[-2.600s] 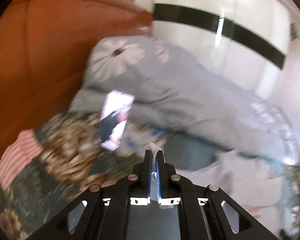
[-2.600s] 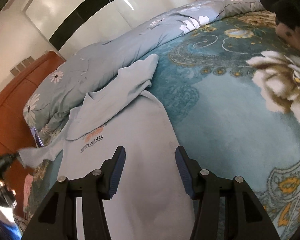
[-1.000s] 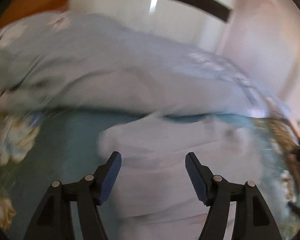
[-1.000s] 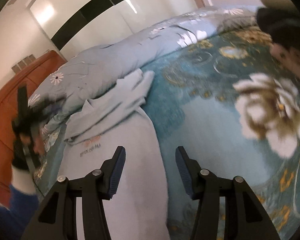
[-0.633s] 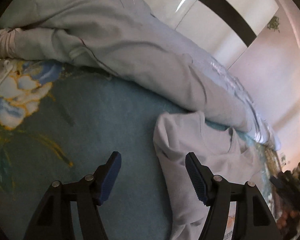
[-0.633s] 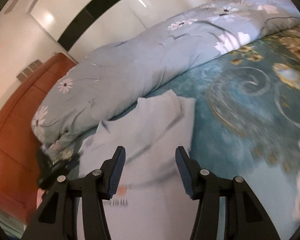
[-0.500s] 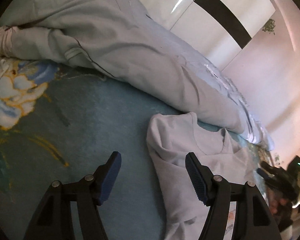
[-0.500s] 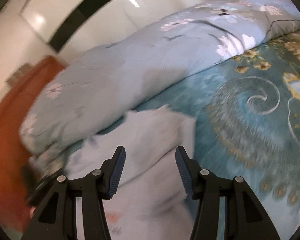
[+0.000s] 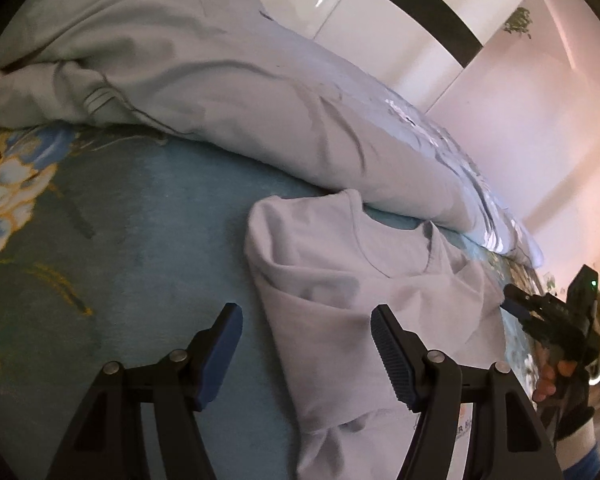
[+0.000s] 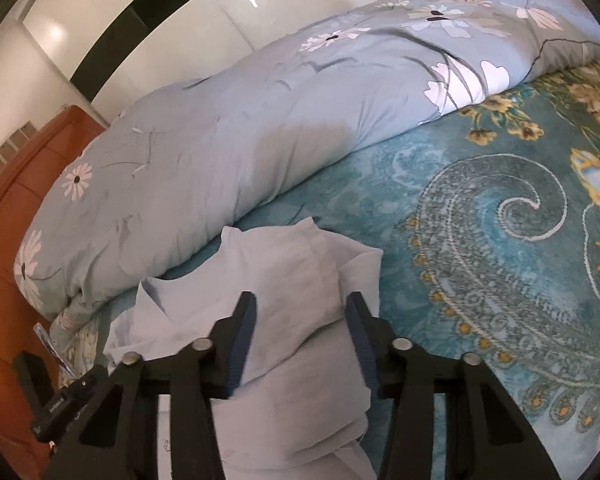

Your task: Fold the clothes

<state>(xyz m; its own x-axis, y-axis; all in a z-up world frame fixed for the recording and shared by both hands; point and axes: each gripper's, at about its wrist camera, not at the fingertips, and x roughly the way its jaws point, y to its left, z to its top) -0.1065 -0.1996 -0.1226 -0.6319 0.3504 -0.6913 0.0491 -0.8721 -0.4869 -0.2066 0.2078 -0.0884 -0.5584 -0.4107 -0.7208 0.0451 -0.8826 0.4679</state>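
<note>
Partly folded: pale blue T-shirt point(image 10: 284, 300) lies on teal floral bedspread point(image 10: 500, 240) beside rolled duvet point(image 10: 228, 152), both sleeves tucked in. Left gripper point(image 9: 306, 342) open over shoulder edge, empty. Right gripper point(image 10: 300, 336) closing over right fold, cloth beneath, not pinched. Lengthwise folds remain.

Teal floral bedspread point(image 10: 480, 240), rolled grey-blue duvet point(image 10: 228, 152), glossy white wardrobe point(image 10: 148, 20) with black band, orange wooden headboard point(image 10: 4, 240).
</note>
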